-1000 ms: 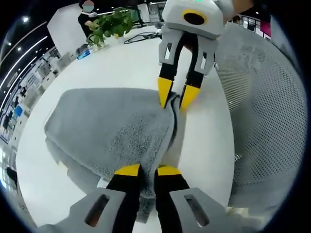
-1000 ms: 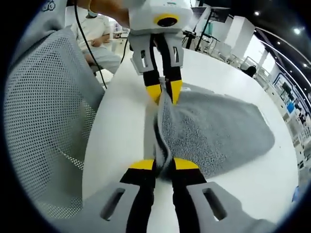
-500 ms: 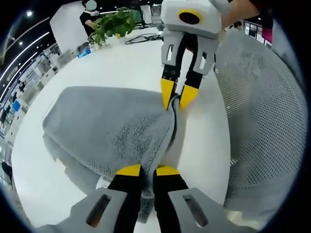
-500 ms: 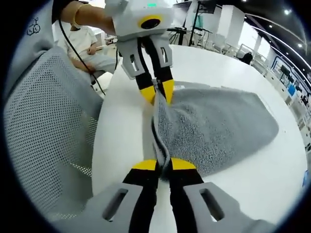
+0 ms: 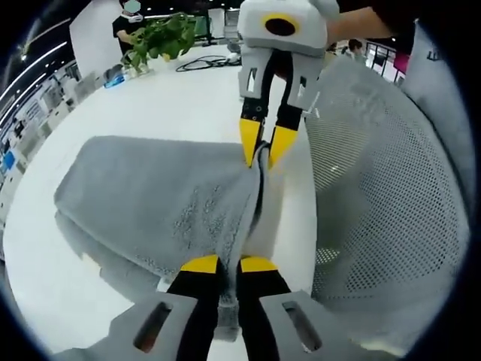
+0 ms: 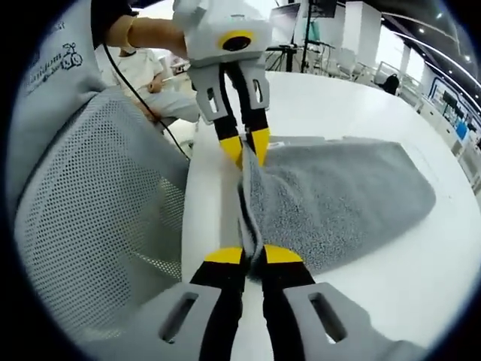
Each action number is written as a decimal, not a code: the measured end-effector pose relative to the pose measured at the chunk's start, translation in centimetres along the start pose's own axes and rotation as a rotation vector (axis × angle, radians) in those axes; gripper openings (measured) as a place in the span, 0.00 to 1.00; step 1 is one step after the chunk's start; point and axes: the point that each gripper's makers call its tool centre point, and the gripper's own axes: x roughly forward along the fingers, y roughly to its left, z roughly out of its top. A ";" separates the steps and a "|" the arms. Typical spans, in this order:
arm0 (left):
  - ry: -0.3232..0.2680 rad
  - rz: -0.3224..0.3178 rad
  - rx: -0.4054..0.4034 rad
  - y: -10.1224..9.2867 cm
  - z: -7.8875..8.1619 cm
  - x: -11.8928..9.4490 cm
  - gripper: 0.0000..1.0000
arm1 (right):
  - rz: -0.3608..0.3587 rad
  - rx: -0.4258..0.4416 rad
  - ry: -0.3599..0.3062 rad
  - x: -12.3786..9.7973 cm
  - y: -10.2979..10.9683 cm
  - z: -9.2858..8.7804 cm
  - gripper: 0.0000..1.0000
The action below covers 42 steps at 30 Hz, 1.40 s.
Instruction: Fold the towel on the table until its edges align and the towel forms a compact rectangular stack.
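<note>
The left gripper point(image 5: 220, 265) at the bottom and the right gripper point(image 5: 261, 144) near the top both pinch the gray towel point(image 5: 150, 195) on the white table point(image 5: 173, 98).

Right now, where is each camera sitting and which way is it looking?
Left gripper view: rides on the left claw, looking along the grey fluffy towel at the right claw; a hand shows above it.
Right gripper view: rides on the right claw, looking back at the left claw; a forearm shows above it.
Shared: the two cameras face each other; both show the towel's pinched edge, the round white table and the grey mesh chair.
</note>
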 end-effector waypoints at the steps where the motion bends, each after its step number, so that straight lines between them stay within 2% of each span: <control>1: -0.001 -0.007 0.001 -0.2 0.1 -0.1 0.07 | 0.002 0.002 -0.005 -0.3 0.2 0.2 0.06; 10: -0.020 -0.073 0.028 -1.7 1.5 -2.1 0.07 | 0.033 0.013 -0.030 -2.3 1.3 1.3 0.06; 14: 0.011 -0.088 0.086 -2.0 1.8 -3.0 0.06 | 0.045 0.062 -0.088 -3.6 1.5 2.9 0.05; 21: -0.010 -0.106 0.105 -2.0 3.4 -5.1 0.06 | 0.064 0.078 -0.117 -5.7 1.6 4.5 0.05; 32: -0.004 -0.110 0.153 -2.3 4.3 -6.7 0.05 | 0.085 0.065 -0.104 -7.1 2.1 5.9 0.05; 42: 0.006 -0.137 0.210 -2.5 5.4 -8.8 0.05 | 0.108 0.065 -0.132 -9.0 2.7 7.6 0.05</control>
